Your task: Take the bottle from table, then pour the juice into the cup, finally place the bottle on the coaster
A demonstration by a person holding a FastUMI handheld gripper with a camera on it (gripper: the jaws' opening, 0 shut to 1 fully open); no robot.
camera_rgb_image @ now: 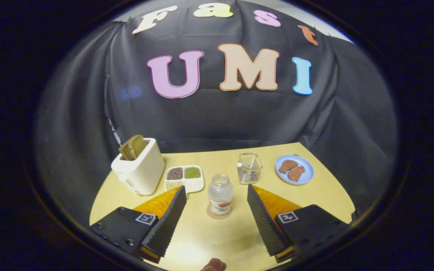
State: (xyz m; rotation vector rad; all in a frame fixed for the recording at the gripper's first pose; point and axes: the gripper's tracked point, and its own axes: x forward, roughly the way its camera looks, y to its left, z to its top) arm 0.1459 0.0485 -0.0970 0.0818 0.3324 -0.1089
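A small clear bottle (220,195) with a label and no cap stands upright on a round cork coaster (219,215) on the yellow table (322,195). It sits just ahead of my gripper (217,189), in line with the gap between the two ribbed black fingers (168,222). The gripper is open wide and touches nothing. A clear square glass cup (249,168) stands beyond the bottle, slightly to its right, near the tip of the right finger.
A white toaster (138,169) with toast in its slot stands at the back left. Beside it lies a white divided tray (185,177) of grains. A blue plate (294,169) with two brown pieces sits at the back right. A fingertip (214,265) shows under the gripper.
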